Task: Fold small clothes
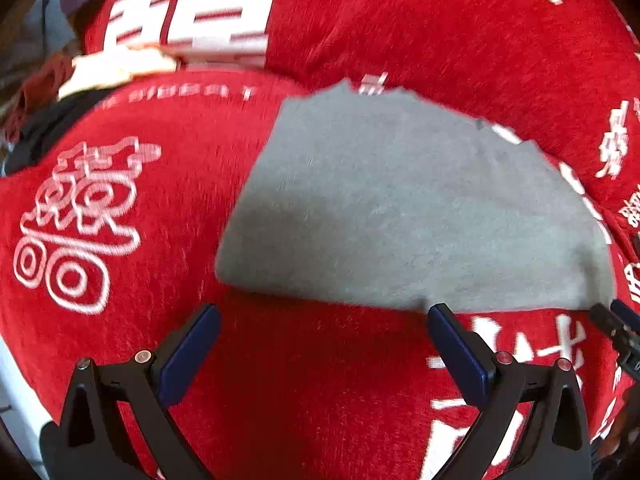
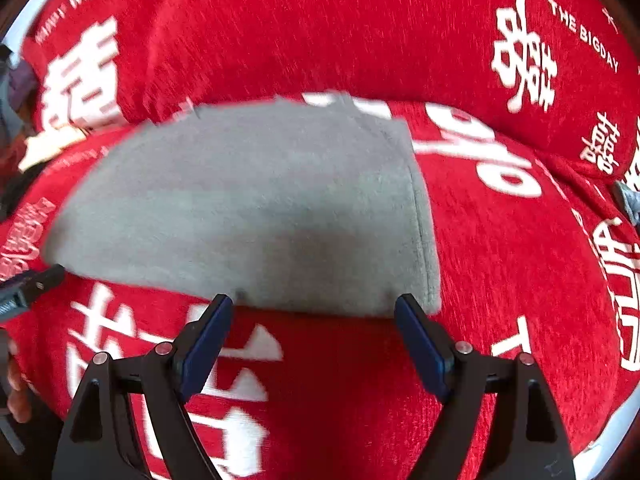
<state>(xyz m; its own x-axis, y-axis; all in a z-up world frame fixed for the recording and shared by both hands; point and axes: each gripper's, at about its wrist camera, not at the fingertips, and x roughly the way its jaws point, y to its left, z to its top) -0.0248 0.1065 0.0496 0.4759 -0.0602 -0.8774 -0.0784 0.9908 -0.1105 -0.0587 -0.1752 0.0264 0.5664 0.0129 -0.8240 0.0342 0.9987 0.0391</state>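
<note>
I see a folded grey knit garment [image 1: 400,208] lying flat on a red plush cover with white printed characters [image 1: 320,380], its near folded edge just ahead of both claws. My left claw [image 1: 324,344] has its blue-padded fingers spread wide with nothing between them, poised just short of the garment's near edge toward its left end. My right claw [image 2: 312,336] stands equally wide apart and empty, near the garment's right hemmed corner. In each wrist view the other claw's tip peeks in at the frame edge. Both views are motion-blurred.
</note>
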